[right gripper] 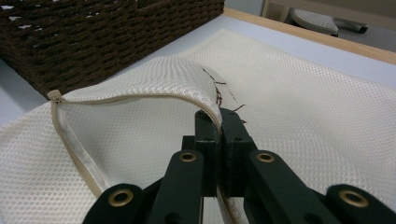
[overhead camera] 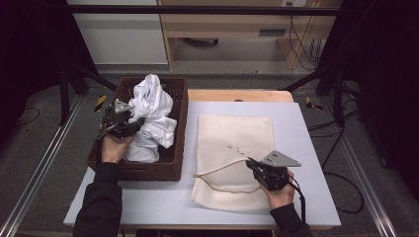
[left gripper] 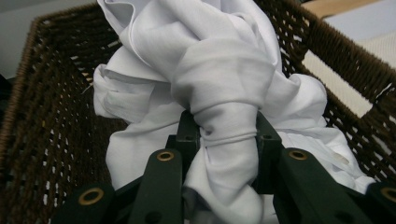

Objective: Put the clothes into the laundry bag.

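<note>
Left hand-held gripper (left gripper: 227, 135) clamped on white garment (left gripper: 219, 74) in basket (overhead camera: 179, 123) | right hand-held gripper (right gripper: 218, 128) pinched mesh bag (right gripper: 154, 84) mouth | I judged bulky cloth could snag the weave, or the thin rim slip

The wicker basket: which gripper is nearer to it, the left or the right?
Left. The left gripper is inside the wicker basket, shut on the white cloth. The right gripper is beside it, holding the mesh bag edge.

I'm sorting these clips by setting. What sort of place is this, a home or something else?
Probably a lab or recording room, not a home: a table inside a dark metal frame, loose cables on grey carpet, office furniture behind. The work is laundry-like: white cloth, wicker basket, mesh bag.
</note>
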Tool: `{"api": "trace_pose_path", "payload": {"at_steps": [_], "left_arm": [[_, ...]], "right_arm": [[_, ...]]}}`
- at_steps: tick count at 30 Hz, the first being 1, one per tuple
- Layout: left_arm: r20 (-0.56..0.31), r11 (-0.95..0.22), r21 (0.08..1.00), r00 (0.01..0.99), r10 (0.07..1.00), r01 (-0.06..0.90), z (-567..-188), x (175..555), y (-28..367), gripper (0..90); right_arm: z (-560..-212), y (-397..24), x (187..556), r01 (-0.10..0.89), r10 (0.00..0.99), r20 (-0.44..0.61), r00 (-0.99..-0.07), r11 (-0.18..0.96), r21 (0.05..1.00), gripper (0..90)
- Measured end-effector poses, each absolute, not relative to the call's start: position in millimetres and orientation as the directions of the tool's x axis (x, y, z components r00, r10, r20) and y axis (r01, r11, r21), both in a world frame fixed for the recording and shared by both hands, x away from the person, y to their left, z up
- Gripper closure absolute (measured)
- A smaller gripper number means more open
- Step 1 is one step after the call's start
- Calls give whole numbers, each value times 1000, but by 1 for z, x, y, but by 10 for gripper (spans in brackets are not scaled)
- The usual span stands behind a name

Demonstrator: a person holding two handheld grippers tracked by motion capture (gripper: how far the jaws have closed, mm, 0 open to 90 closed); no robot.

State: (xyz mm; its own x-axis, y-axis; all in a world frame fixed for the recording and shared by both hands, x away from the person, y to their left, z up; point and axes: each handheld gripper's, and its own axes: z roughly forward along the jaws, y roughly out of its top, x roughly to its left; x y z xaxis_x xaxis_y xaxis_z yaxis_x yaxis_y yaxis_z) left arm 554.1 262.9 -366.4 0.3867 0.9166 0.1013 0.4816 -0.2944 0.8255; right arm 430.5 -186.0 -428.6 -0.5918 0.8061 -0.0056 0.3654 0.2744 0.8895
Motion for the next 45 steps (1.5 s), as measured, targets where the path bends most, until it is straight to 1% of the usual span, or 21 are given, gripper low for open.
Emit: {"api": "trace_pose_path", "payload": {"at_steps": [6,7,8,10,11,16,18,19,24,25,28,38,39,45], "left_arm": [[134,-277,880,359,924,385,-343,544,261,698],[134,-277,880,359,924,385,-343,544,261,698],[127,-260,899,358,925,352,-332,539,261,698],[122,-254,904,361,925,345,-326,537,260,697],[123,-247,913,359,925,324,-314,532,259,697],[146,-244,934,343,928,262,-287,518,255,697],[151,-245,937,342,928,250,-282,515,255,697],[141,-228,947,344,928,226,-272,509,254,696],[146,-221,959,362,921,176,-254,495,250,696],[154,-223,963,366,918,153,-247,488,246,696],[162,-223,967,379,911,125,-238,478,238,696],[158,-212,975,450,879,70,-224,446,209,695],[175,-221,974,459,871,48,-222,443,206,695],[195,-228,974,518,833,-1,-217,415,182,695]], "right_arm": [[-429,-186,431,365,807,-10,-591,279,888,872],[-429,-186,431,366,807,-10,-590,279,888,872],[-429,-186,431,367,807,-8,-590,277,888,872],[-429,-186,431,366,807,-10,-591,279,888,872],[-429,-186,431,366,806,-9,-591,278,888,872],[-429,-186,431,364,807,-10,-590,277,889,872],[-429,-186,432,365,808,-8,-590,275,890,872],[-429,-186,432,365,809,-8,-588,275,889,873],[-429,-186,432,368,810,-7,-586,273,889,873],[-429,-186,432,367,810,-6,-586,273,889,873],[-429,-186,433,365,810,-7,-586,272,890,873],[-428,-187,435,367,814,-5,-581,267,891,874],[-428,-187,435,368,814,-3,-580,266,891,874],[-428,-188,436,372,818,2,-575,260,891,874]]}}
